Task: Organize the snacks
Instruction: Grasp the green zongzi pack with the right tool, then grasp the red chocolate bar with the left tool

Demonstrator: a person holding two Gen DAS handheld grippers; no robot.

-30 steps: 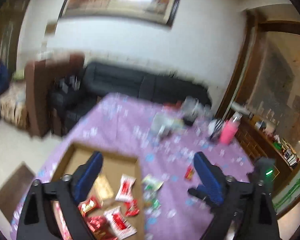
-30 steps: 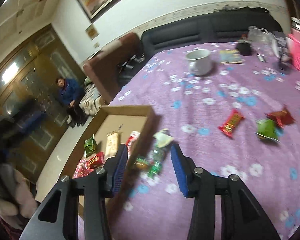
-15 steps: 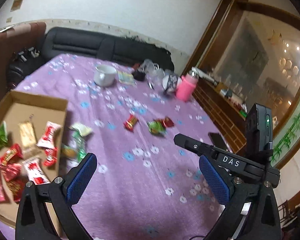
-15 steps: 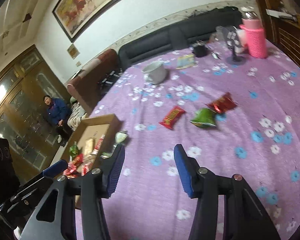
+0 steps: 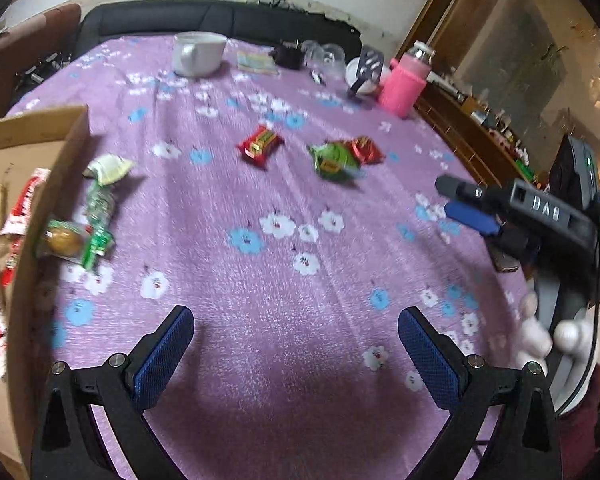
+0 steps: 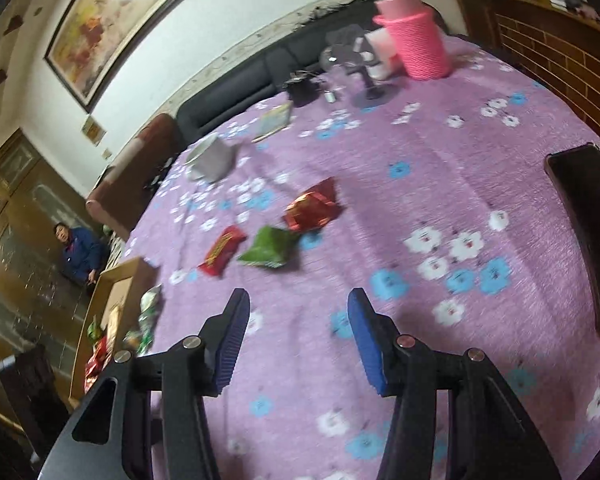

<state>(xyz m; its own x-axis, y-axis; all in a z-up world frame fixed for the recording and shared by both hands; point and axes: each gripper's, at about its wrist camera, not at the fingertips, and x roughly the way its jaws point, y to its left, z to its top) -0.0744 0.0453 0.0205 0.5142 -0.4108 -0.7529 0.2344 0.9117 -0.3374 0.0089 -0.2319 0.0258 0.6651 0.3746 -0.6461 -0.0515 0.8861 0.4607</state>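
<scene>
Three loose packets mid-table: red bar [image 6: 222,250], green pouch [image 6: 270,246], red foil pack [image 6: 312,210]. Box [image 5: 32,128] sits at the left edge. My right tool [image 6: 296,336] and left tool [image 5: 296,354] gape empty. Packets look light, crinkly, slippery; pinch at a sealed edge.

Your two black handheld grippers
Your left gripper [image 5: 296,330] and right gripper [image 6: 298,312] have blue ribbed pads, silver screws; the right's body reads "DAS".

White letters "DAS" stand on the black body of the right gripper [image 5: 470,206], seen in the left wrist view. Printing on the snack packets is too blurred to read.
</scene>
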